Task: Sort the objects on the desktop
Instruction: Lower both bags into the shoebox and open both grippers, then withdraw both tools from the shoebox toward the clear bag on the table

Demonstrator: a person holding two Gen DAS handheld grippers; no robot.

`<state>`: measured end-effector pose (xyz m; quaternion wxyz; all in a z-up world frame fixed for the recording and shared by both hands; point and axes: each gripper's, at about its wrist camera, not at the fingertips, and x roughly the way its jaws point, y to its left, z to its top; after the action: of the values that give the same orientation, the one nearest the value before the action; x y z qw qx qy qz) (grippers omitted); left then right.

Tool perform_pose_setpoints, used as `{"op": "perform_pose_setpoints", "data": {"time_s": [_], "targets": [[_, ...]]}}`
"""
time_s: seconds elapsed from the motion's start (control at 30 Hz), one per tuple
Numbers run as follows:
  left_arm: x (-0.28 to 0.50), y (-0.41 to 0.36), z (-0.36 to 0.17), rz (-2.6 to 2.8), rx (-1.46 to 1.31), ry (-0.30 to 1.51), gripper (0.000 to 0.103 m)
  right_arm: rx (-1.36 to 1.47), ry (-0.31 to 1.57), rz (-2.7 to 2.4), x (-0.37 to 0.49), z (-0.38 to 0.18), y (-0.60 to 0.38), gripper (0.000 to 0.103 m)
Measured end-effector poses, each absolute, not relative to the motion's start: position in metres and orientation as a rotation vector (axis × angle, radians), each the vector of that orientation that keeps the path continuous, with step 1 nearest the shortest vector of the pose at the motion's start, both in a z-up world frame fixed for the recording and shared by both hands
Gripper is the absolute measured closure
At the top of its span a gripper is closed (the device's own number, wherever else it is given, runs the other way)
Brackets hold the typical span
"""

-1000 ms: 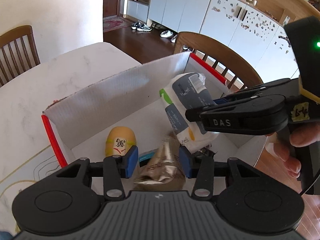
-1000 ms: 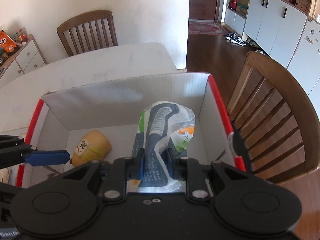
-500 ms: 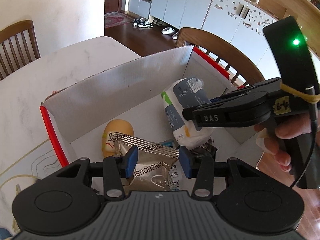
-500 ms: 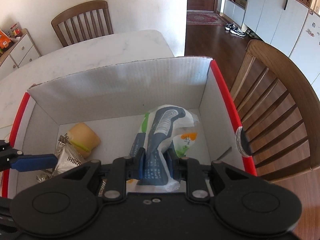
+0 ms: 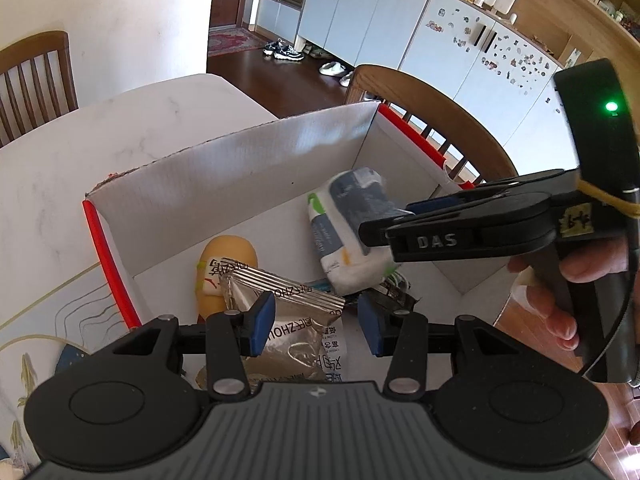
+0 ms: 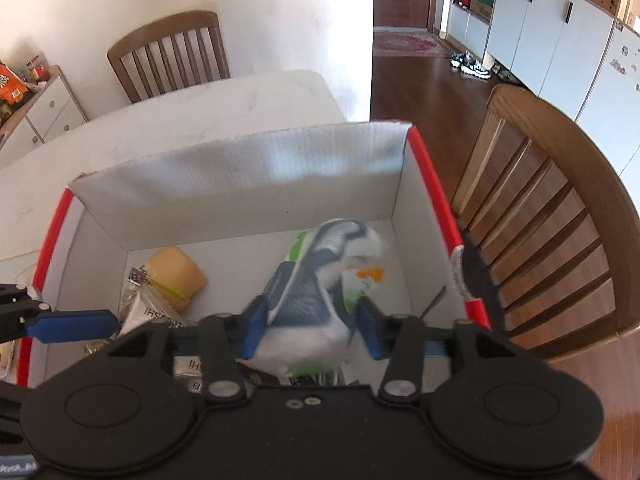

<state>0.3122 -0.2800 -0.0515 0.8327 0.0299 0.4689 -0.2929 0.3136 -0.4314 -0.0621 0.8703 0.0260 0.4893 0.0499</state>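
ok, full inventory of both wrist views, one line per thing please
cardboard box: 1, white with red edges, on the table
wipes pack: 1, white, grey-blue and green, inside the box between the right gripper's fingers, which have opened
silver snack pouch: 1, silver-brown, box near side, below the left gripper
yellow container: 1, yellow with a label, box floor, left part
table: 1, white marble-look, under the box
wooden chairs: 2, brown, one beside the box, one at the far table end
left gripper: 1, black with blue pads, open
right gripper: 1, black with blue pads, open
hand: 1, on the right gripper's handle
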Motion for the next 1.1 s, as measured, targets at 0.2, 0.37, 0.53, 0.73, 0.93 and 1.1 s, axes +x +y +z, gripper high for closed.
{"op": "perform_pose_setpoints", "data": {"time_s": [0.2, 0.37, 0.53, 0.73, 0.93, 1.1], "targets": [[0.308, -0.278, -0.048, -0.624, 0.053, 0.983, 0.056, 0.065, 0.997, 0.136, 0.300, -0.048, -0.436, 0.052], [0.304, -0.276, -0.044, -0.625, 0.055, 0.973, 0.055, 0.078, 0.978, 0.170, 0.289, -0.037, -0.436, 0.052], [0.297, -0.272, -0.040, -0.623, 0.043, 0.964, 0.055, 0.080, 0.965, 0.204, 0.278, -0.027, -0.438, 0.052], [0.287, -0.267, -0.034, -0.621, 0.025, 0.948, 0.043, 0.097, 0.947, 0.240, 0.264, -0.016, -0.440, 0.052], [0.276, -0.261, -0.029, -0.635, 0.006, 0.930, 0.043, 0.097, 0.916, 0.256, 0.249, -0.004, -0.437, 0.052], [0.264, -0.253, -0.025, -0.647, -0.007, 0.910, 0.035, 0.106, 0.902, 0.255, 0.237, 0.003, -0.432, 0.052]]}}
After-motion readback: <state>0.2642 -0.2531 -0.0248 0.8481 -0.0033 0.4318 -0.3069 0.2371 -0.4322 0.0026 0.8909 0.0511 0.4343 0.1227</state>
